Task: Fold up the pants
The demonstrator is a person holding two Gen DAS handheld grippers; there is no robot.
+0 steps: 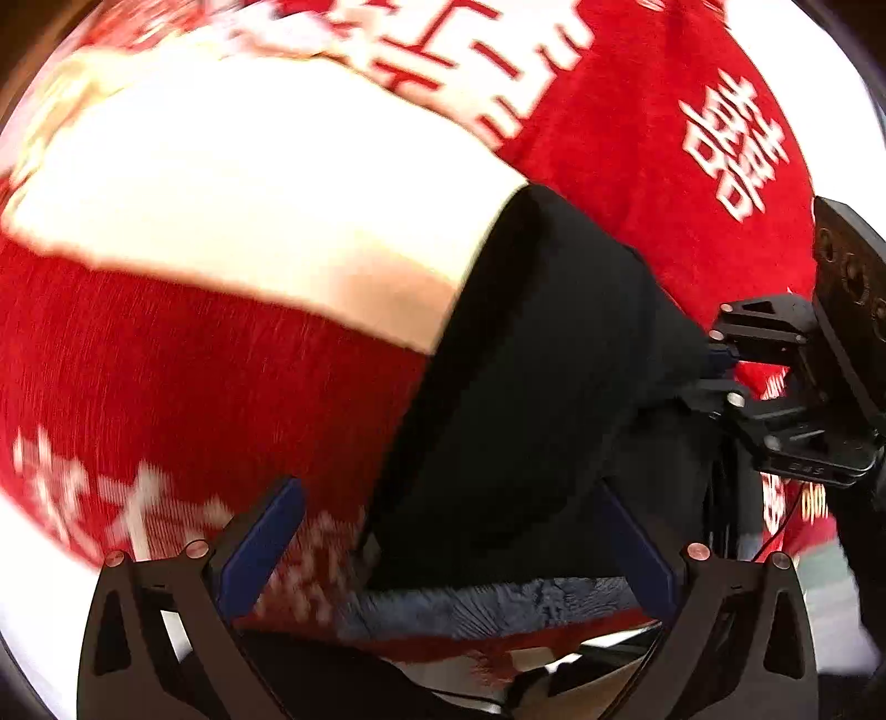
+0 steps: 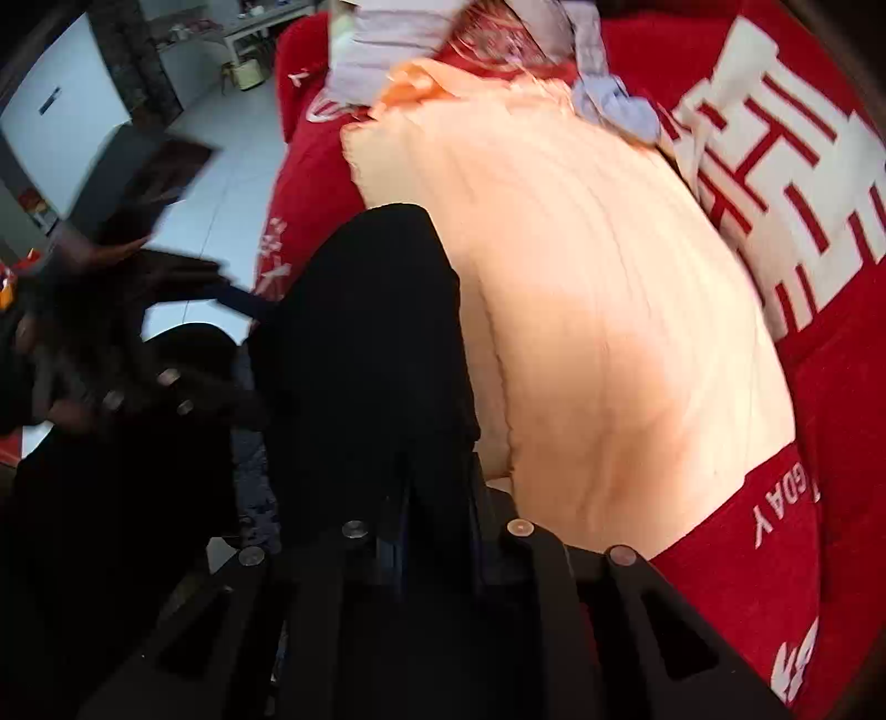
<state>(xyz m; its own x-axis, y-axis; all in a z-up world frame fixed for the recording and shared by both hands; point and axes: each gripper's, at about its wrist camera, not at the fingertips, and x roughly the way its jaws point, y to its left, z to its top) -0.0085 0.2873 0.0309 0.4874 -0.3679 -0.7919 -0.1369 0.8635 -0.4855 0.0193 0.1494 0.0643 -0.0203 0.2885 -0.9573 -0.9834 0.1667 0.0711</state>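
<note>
The black pants (image 1: 531,387) hang as a long dark band over a cream quilt (image 1: 249,210) on a red bed cover (image 1: 637,183). My left gripper (image 1: 448,531) is open, its blue-padded fingers (image 1: 260,548) spread on either side of the pants' lower part, not closed on them. My right gripper (image 2: 437,520) is shut on the black pants (image 2: 365,343), which rise from its jaws. The right gripper also shows in the left wrist view (image 1: 775,387), pinching the pants' edge. The left gripper shows blurred in the right wrist view (image 2: 166,343).
The red cover carries large white characters (image 2: 775,183). A heap of pale grey clothes (image 2: 443,50) lies at the far end of the quilt (image 2: 581,310). White tiled floor (image 2: 221,144) and furniture lie beyond the bed's left edge.
</note>
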